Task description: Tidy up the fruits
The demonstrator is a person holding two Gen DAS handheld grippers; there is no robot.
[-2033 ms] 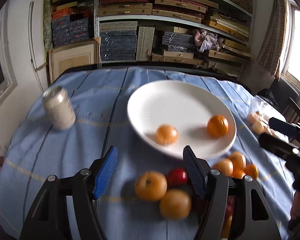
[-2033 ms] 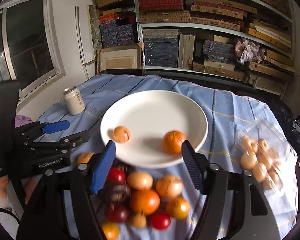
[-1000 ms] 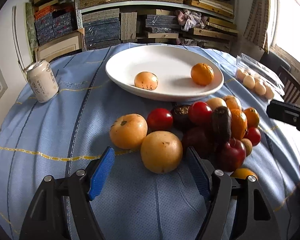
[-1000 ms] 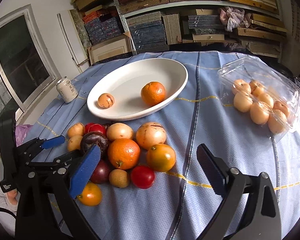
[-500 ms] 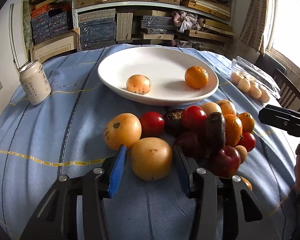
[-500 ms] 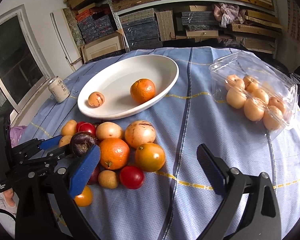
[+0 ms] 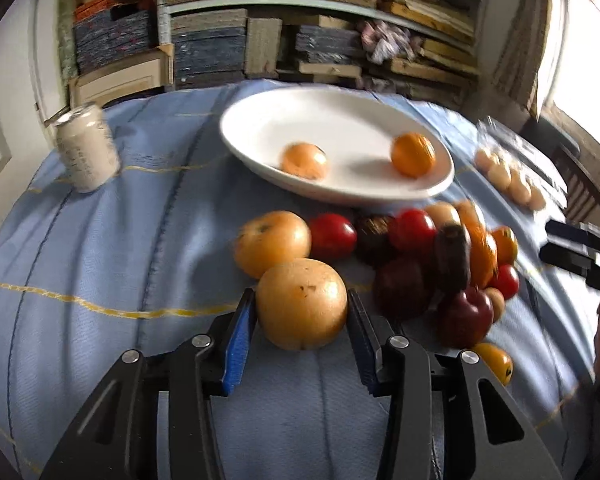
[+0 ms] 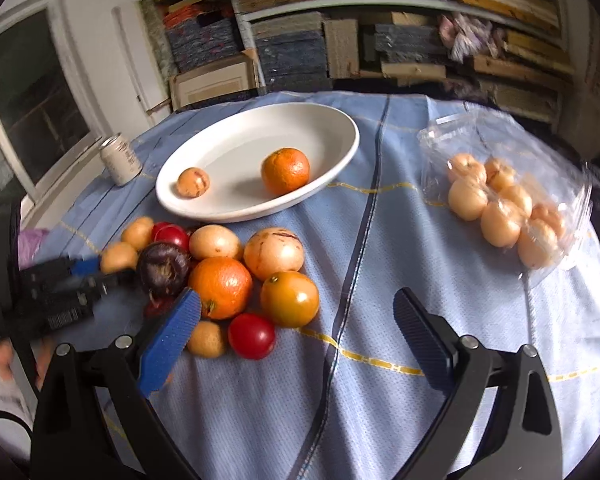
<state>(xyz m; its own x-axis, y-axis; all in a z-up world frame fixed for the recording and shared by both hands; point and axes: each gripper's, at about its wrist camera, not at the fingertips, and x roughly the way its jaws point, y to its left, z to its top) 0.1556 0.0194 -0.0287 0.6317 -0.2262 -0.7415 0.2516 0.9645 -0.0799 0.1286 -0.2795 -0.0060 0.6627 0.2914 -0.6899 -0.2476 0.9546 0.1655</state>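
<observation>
Left wrist view: left tongs [image 7: 302, 312] closed on one pale yellow fruit [image 7: 301, 304] at the near edge of the heap [image 8: 220, 276] — both pads touching it. One white plate [image 8: 332, 136] toward the desk's [image 8: 380, 400] far edge holds two fruits. Right tongs [image 8: 296, 332] gape wide, holding nothing. One can [image 8: 120, 162], one clear box [image 8: 508, 204] with eight pale fruits.

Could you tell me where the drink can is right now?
The drink can stands upright at the table's far left, left of the white plate, apart from the fruit.
</observation>
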